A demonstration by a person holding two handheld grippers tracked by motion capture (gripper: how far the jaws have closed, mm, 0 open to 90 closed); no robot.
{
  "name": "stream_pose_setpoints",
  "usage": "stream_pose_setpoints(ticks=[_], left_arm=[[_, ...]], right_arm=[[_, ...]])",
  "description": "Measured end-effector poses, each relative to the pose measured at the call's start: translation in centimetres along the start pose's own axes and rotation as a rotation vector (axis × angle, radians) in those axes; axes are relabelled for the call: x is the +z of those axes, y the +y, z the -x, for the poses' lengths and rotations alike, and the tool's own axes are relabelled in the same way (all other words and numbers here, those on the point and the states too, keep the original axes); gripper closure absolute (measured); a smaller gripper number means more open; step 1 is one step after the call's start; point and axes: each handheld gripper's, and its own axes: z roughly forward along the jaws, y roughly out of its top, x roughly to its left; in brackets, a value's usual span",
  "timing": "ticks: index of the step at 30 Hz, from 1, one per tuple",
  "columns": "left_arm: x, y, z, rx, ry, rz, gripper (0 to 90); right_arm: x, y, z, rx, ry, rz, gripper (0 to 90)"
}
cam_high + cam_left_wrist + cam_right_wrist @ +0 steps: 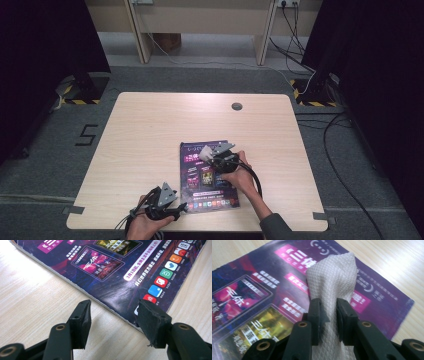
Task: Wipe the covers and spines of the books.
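Right gripper view: magazine [262, 290] headline "三体"

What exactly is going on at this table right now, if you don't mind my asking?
A person is working over a magazine lying on the wooden table with two handheld grippers. The right gripper is clamped on a folded white cloth, holding it above the magazine's purple cover, apparently to wipe it. The left gripper is open at the magazine's near corner, one jaw over the cover and the other over bare table, perhaps to steady it.
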Motion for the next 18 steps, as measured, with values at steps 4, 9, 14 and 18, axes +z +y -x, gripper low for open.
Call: stream_pose_setpoints(ticks=[4, 9, 14, 18], left_arm=[[-0.2, -0.1, 0.2, -0.007, 0.005, -0.004, 43.0], [-0.4, -0.3, 0.7, -0.035, -0.034, -0.003, 36.0], [-0.4, -0.4, 1.8, 0.001, -0.06, -0.029, 35.5], [-0.5, -0.5, 1.8, 0.014, -0.047, -0.032, 39.2]], right_arm=[[0.1, 0.4, -1.2, -0.034, 0.004, -0.008, 75.5], [0.3, 1.1, -4.1, -0.085, 0.079, 0.002, 75.5], [0.2, 1.4, -7.2, -0.126, 0.17, 0.009, 75.3], [-0.1, 1.4, -8.6, -0.159, 0.194, 0.007, 75.1]])
